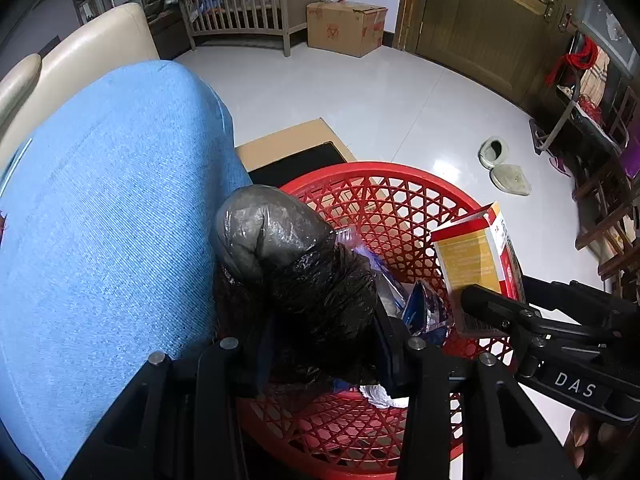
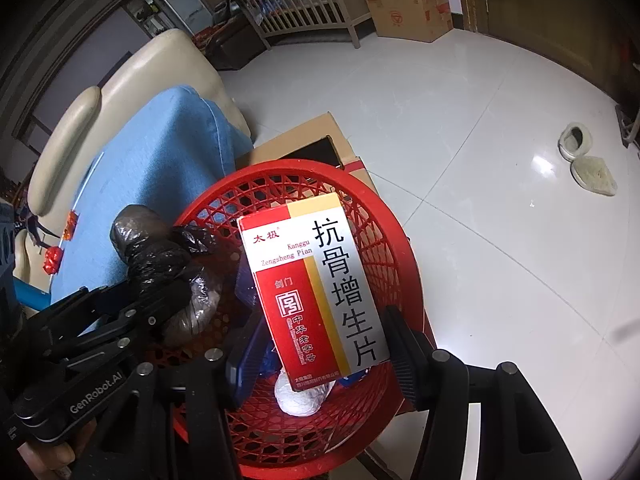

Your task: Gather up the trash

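- Above the red basket (image 2: 384,240), we hold two pieces of trash at once, one in each gripper, both over the basket's open mouth.
- Right gripper (image 2: 320,344): its jaws are clamped on the lower part of a medicine box (image 2: 316,280). We see the box's long axis running up and away from the jaws, its printed face turned toward the wrist camera and its far end leaning out over the basket.
- Left gripper (image 1: 320,340): its jaws are clenched on a bundle of black plastic bag (image 1: 296,264). The bundle's long axis points forward from the jaws, and its rounded far end lies just beside the blue cushion (image 1: 112,208), above the basket's near-left rim.
- Relation for the coming move: we judge that both items sit straight above the basket, so a release would drop each one inside; the box is nearer the middle, the bag nearer the rim.
- Contents: crumpled white paper (image 2: 298,398) and clear wrappers already lie at the basket's bottom.
- Setting: the basket rests on flattened cardboard (image 2: 304,140) on the tiled floor (image 2: 500,220).
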Tool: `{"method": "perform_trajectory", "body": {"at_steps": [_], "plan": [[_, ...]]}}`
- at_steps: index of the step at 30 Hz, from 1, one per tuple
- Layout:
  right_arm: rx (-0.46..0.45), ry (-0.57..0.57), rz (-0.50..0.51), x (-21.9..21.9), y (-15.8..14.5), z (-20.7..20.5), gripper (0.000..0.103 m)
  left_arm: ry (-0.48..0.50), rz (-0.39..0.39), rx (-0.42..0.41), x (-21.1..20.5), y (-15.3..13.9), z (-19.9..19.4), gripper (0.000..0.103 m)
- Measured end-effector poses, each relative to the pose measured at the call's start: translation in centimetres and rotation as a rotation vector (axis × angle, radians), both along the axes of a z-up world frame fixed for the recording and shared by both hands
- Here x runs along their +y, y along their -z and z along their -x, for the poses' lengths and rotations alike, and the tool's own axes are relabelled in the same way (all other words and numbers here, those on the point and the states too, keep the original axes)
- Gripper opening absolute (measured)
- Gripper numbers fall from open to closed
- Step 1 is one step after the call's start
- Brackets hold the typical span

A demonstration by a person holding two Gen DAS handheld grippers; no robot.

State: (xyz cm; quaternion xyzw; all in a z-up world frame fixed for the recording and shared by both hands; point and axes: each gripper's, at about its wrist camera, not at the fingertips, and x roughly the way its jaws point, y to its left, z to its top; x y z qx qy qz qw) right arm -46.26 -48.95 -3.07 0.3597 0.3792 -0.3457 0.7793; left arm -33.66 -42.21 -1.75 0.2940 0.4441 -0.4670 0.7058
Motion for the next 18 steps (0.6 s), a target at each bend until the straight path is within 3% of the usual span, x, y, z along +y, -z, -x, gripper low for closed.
{"method": "perform_trajectory", "body": {"at_steps": [18], "plan": [[0.048,-0.003,0.022,-0.11,-0.08,-0.76,0.062,-0.003,-0.016,0.008,0.24,0.82,-0.39,0.044]]}}
